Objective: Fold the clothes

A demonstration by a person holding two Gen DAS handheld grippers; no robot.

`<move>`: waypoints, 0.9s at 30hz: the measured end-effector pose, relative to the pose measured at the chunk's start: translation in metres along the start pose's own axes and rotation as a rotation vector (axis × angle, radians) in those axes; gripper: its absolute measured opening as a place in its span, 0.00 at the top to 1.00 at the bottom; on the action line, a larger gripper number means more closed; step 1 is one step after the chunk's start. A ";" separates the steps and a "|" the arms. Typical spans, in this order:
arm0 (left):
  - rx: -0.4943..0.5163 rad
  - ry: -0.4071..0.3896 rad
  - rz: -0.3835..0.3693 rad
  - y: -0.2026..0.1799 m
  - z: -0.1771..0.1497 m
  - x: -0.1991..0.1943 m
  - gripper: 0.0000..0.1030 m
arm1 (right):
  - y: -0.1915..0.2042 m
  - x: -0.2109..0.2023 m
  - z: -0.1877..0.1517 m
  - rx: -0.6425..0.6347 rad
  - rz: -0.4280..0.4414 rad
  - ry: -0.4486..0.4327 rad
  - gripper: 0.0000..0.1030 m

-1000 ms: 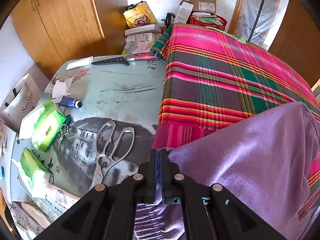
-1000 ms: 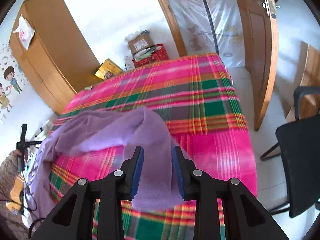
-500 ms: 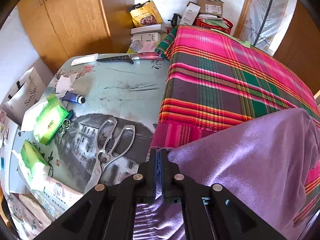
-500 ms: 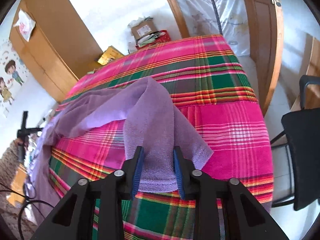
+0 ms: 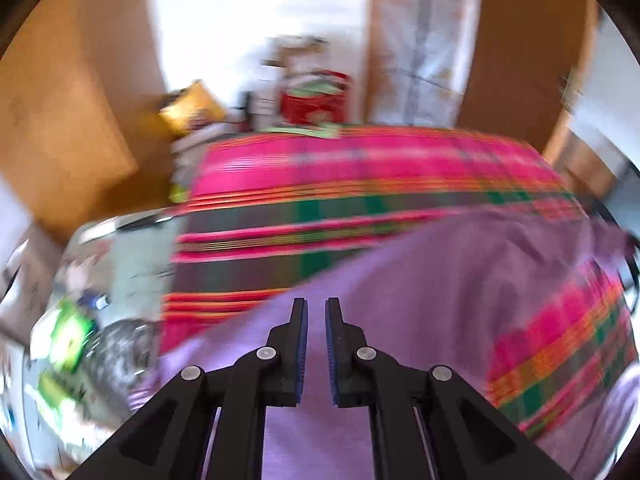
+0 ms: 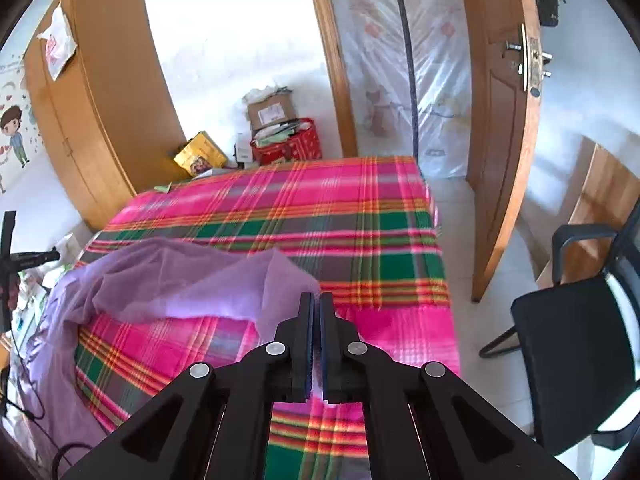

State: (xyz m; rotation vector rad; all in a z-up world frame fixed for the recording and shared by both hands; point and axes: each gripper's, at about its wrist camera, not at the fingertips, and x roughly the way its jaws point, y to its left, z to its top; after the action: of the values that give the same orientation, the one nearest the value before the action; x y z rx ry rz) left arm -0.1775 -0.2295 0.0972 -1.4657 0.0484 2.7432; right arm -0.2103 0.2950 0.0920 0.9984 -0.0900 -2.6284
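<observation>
A purple garment [image 6: 160,280] lies rumpled on the left side of a bed covered by a pink and green plaid blanket [image 6: 320,208]. My right gripper [image 6: 316,298] is shut on a corner of the garment, which hangs raised above the blanket. In the blurred left wrist view, my left gripper [image 5: 316,304] hovers over the purple garment [image 5: 440,280]. Its jaws are opening with a narrow gap, and nothing is pinched between the pads; the cloth shows beyond them. The plaid blanket [image 5: 360,160] stretches behind.
A black chair [image 6: 580,352] stands right of the bed beside an open wooden door [image 6: 500,140]. A wardrobe [image 6: 100,120], boxes and a red basket [image 6: 286,144] sit at the far end. A cluttered table [image 5: 132,252] adjoins the bed's left side.
My left gripper let go of the purple garment, parted its jaws and swung up and right over the bed. My right gripper closed on the garment's corner and lifted it slightly.
</observation>
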 end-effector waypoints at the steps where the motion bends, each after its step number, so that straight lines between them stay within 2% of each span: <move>1: 0.034 0.016 -0.012 -0.012 0.004 0.005 0.92 | 0.000 0.001 0.002 -0.002 -0.014 -0.005 0.97; 4: 0.114 0.055 -0.018 -0.039 0.015 0.022 0.92 | -0.002 0.005 0.006 -0.006 -0.067 -0.014 0.97; 7: 0.138 0.101 -0.050 -0.057 0.027 0.043 0.91 | -0.012 0.011 0.007 0.006 -0.103 -0.011 0.97; 9: 0.166 0.124 -0.048 -0.069 0.036 0.060 0.91 | -0.015 0.015 0.011 -0.006 -0.163 -0.012 0.97; 10: 0.187 0.133 -0.043 -0.076 0.041 0.069 0.91 | -0.017 0.017 0.012 -0.006 -0.166 -0.012 0.97; 13: 0.261 0.115 0.017 -0.091 0.054 0.090 0.91 | -0.020 0.024 0.018 -0.027 -0.197 -0.001 0.97; 15: 0.293 0.099 0.028 -0.097 0.062 0.101 0.91 | -0.020 0.029 0.022 -0.049 -0.220 0.007 0.97; 18: 0.357 0.103 0.003 -0.108 0.069 0.119 0.91 | -0.022 0.038 0.029 -0.062 -0.246 0.003 0.97; 21: 0.415 0.153 -0.030 -0.119 0.068 0.133 0.90 | -0.024 0.047 0.035 -0.067 -0.266 0.002 0.97; 27: 0.374 0.180 -0.070 -0.117 0.080 0.144 0.90 | -0.028 0.067 0.045 -0.098 -0.320 0.011 0.97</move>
State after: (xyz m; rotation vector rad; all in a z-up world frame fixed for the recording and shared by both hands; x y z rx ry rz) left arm -0.3189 -0.1080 0.0208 -1.5586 0.4766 2.3711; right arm -0.2949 0.2971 0.0787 1.0694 0.2169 -2.8783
